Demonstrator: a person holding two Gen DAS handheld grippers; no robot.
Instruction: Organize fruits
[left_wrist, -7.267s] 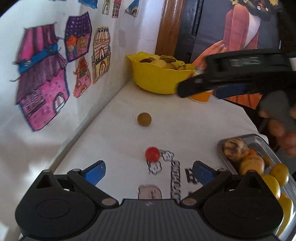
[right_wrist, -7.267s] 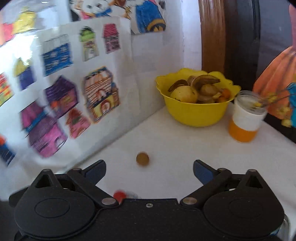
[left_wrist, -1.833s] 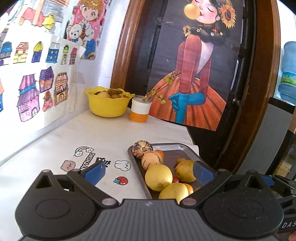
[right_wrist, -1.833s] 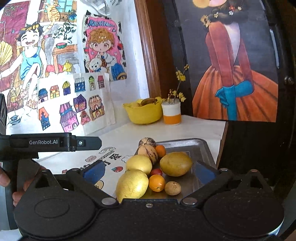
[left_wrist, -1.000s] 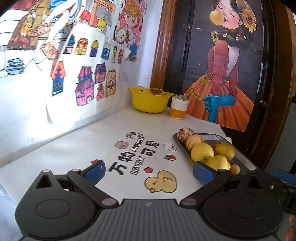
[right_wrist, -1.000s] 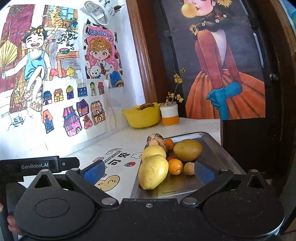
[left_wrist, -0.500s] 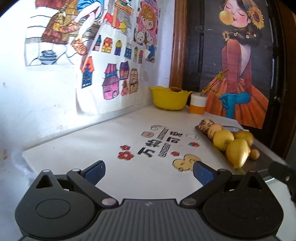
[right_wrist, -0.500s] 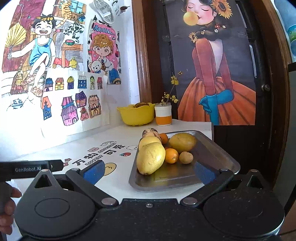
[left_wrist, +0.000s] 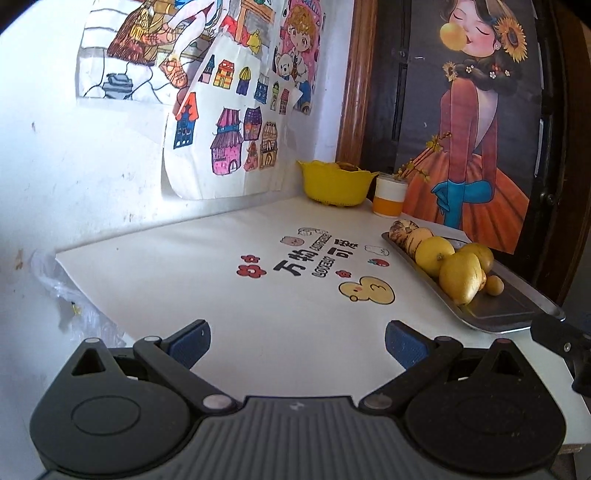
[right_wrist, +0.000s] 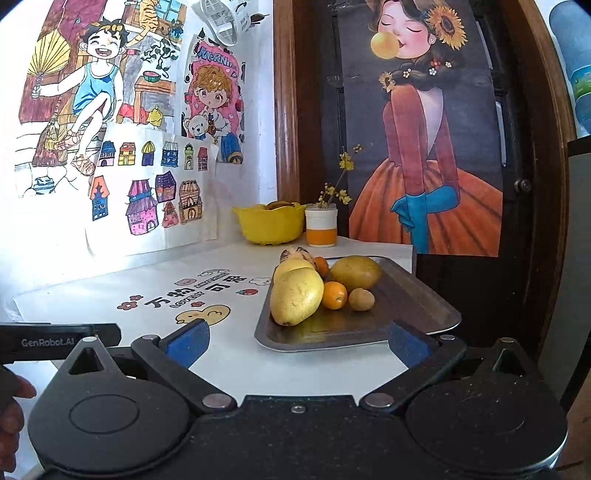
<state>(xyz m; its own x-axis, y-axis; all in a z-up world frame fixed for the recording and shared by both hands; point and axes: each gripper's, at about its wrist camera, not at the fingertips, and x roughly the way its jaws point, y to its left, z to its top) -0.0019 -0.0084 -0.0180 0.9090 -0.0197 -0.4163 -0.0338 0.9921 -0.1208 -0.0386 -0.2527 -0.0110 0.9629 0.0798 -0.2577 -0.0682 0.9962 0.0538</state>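
Note:
A metal tray (right_wrist: 417, 302) on the white table's right side holds several fruits: a big yellow mango (right_wrist: 295, 295), an orange (right_wrist: 334, 294), a small brown fruit (right_wrist: 361, 299), a yellow-green mango (right_wrist: 355, 272) and a striped melon (right_wrist: 293, 254). In the left wrist view the same tray (left_wrist: 517, 306) carries the mango (left_wrist: 461, 277) and a lemon (left_wrist: 434, 250). A yellow bowl (right_wrist: 269, 223) with fruit stands at the back. My left gripper (left_wrist: 297, 341) is open and empty over the table's front. My right gripper (right_wrist: 297, 341) is open and empty before the tray.
An orange-and-white cup (right_wrist: 321, 227) with flower twigs stands beside the yellow bowl. The white table mat (left_wrist: 221, 280) has printed stickers. Drawings cover the left wall (left_wrist: 110, 166). A dark door with a poster (right_wrist: 424, 147) lies behind. A hand (right_wrist: 9, 413) holds the left gripper.
Both grippers have pulled back from the table, so the tray and bowl look farther away. The loose brown and red fruits seen on the table earlier are no longer there.

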